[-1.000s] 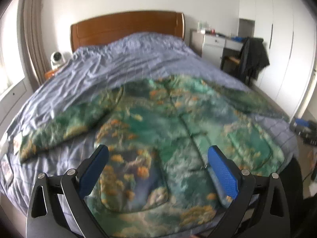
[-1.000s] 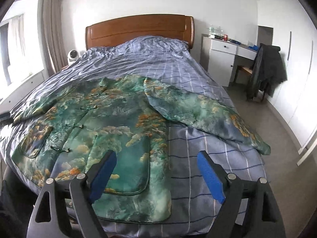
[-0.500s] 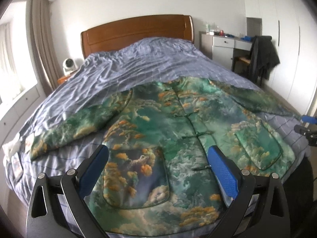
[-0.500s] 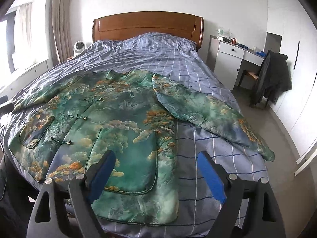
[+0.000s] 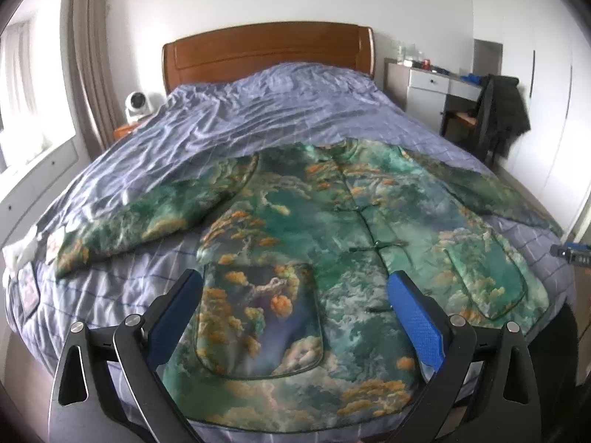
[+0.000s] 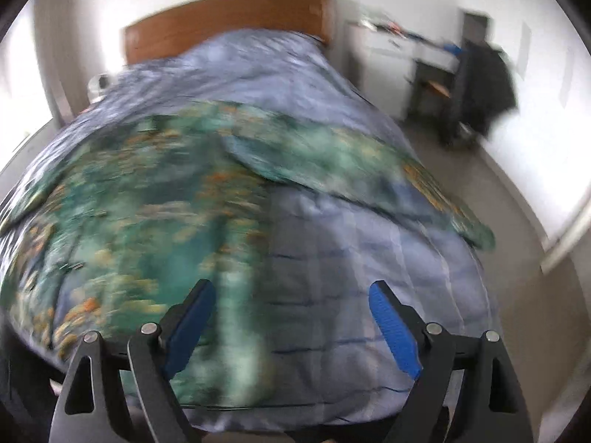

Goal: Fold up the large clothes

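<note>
A bedroom, with a bed (image 5: pixel 280 118) under a blue checked quilt, a wooden headboard (image 5: pixel 266 51) behind, a white desk (image 5: pixel 436 85) at the right wall. On the quilt, spread flat near the foot edge, a green jacket (image 5: pixel 332 229) with orange print, front side up, both sleeves laid out to the sides. Left gripper (image 5: pixel 295 317) above the hem, jaws wide apart and holding nothing, the left pocket (image 5: pixel 258 317) seen between the blue pads (image 5: pixel 417 321); whether any pad touched the cloth, not possible to tell. Right gripper (image 6: pixel 291 325) also wide open and empty, above the jacket's right edge, with cloth below one pad and bare quilt below the other. Right view much blurred. Right sleeve (image 6: pixel 369 170) farther ahead, well apart from that gripper.
</note>
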A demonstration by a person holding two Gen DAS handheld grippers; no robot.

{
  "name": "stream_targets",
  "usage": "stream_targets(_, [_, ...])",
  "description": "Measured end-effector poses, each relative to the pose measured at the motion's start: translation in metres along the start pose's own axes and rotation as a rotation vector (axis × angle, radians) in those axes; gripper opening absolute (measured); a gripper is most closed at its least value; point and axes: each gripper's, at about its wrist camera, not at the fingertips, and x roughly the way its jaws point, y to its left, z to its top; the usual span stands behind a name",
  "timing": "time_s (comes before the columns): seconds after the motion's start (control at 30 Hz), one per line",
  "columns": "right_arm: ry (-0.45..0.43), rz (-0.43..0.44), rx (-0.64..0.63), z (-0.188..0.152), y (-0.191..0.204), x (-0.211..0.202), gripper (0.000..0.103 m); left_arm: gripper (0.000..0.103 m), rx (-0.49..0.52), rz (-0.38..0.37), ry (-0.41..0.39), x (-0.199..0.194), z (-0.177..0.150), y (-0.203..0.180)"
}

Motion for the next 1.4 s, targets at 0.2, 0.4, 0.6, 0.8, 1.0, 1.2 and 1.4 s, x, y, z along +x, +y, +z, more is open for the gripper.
stream_targets(0.2, [-0.021, 0.007, 0.423, 0.001, -0.12, 0.018, 0.087, 0.1, -0.056, -0.013, 0.041, 0.006, 0.0, 0.008])
stream_targets(0.4, [-0.025, 0.232, 0.976, -0.018, -0.234, 0.065, 0.087, 0.1, -0.053, -0.011, 0.048, 0.004, 0.0, 0.001])
stream_targets(0.6, [-0.096, 0.34, 1.182, -0.015, -0.271, 0.114, 0.072, 0.1, -0.024, -0.006, 0.058, 0.003, -0.001, -0.007])
stream_targets(0.8, [-0.128, 0.216, 1.169, 0.007, -0.266, 0.135, 0.01, 0.1, -0.019, 0.014, 0.065, 0.002, -0.002, -0.008])
stream_targets(1.0, [-0.318, 0.19, 0.671, 0.098, -0.181, 0.052, 0.009, 0.1, -0.056, 0.003, 0.069, 0.007, -0.009, 0.0])
stream_targets(1.2, [-0.387, 0.242, 0.197, 0.164, -0.039, -0.004, 0.009, 0.1, -0.094, -0.025, 0.072, 0.007, -0.015, 0.005])
stream_targets(1.4, [-0.349, 0.326, -0.049, 0.168, 0.08, 0.009, 0.009, 0.1, -0.123, 0.005, 0.065, 0.0, -0.022, 0.02])
